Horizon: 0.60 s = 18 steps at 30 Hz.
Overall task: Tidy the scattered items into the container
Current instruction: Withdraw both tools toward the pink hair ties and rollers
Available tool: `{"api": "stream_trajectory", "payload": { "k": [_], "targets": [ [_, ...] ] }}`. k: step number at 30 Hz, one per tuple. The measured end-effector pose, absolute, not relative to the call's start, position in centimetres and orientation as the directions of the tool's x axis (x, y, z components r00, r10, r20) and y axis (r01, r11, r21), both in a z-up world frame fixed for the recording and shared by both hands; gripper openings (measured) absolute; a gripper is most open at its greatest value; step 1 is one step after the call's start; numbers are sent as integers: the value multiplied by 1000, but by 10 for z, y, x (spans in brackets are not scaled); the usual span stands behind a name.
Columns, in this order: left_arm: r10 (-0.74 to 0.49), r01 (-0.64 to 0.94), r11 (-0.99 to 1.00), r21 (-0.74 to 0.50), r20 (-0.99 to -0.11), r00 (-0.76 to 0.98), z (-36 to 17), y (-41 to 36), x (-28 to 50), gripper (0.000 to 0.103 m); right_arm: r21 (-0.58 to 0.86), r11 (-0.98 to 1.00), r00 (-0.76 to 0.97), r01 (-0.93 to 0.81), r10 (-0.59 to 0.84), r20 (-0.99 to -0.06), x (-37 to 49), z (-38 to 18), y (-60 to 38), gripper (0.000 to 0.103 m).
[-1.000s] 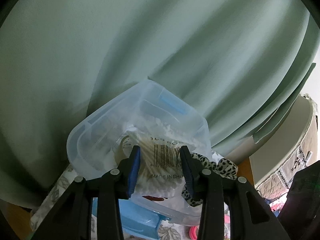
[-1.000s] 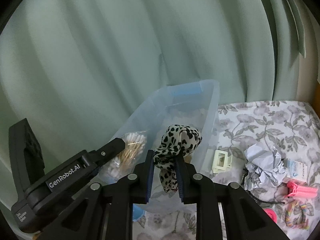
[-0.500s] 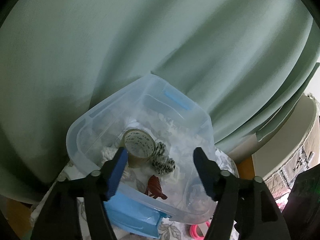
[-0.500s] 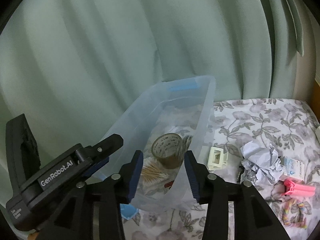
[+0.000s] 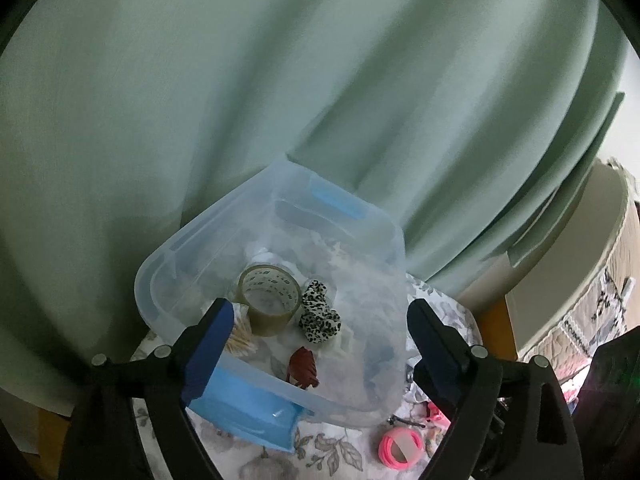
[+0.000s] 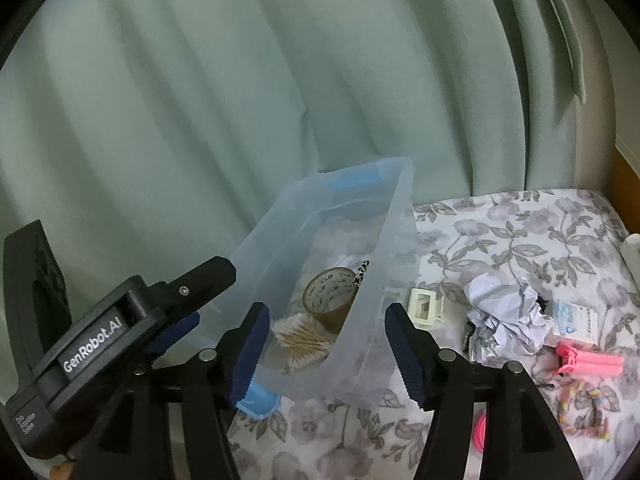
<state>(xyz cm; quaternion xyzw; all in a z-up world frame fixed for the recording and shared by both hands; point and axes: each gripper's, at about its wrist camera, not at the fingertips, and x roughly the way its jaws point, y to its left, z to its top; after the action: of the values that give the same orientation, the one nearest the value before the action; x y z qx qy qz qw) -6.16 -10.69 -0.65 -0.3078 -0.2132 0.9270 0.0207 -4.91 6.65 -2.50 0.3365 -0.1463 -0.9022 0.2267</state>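
With both grippers' jaws spread empty over the container (image 6: 372,216), the crumpled paper (image 6: 506,316) lies on the floral cloth to the right, nearer the right gripper (image 6: 322,346) than the left gripper (image 5: 316,344).

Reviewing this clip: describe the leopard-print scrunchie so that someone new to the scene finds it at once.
Start at the clear plastic bin with blue handles, standing before the green curtain. Inside it, a brown tape roll stands beside a bag of cotton swabs. The leopard-print scrunchie lies just right of the roll: the only soft, black-and-white spotted item there.
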Motion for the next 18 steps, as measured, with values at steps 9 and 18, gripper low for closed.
{"api": "stream_trajectory", "payload": {
  "k": [9, 18],
  "targets": [
    [165, 39, -936, -351, -533, -830, 23, -77, -41, 90, 438, -857, -709, 272, -486, -510, -34, -11, 98, 88],
    [136, 23, -957, -290, -516, -845, 40, -53, -24, 97, 450, -867, -762, 216, -438, -477, -14, 2, 140, 103]
  ]
}}
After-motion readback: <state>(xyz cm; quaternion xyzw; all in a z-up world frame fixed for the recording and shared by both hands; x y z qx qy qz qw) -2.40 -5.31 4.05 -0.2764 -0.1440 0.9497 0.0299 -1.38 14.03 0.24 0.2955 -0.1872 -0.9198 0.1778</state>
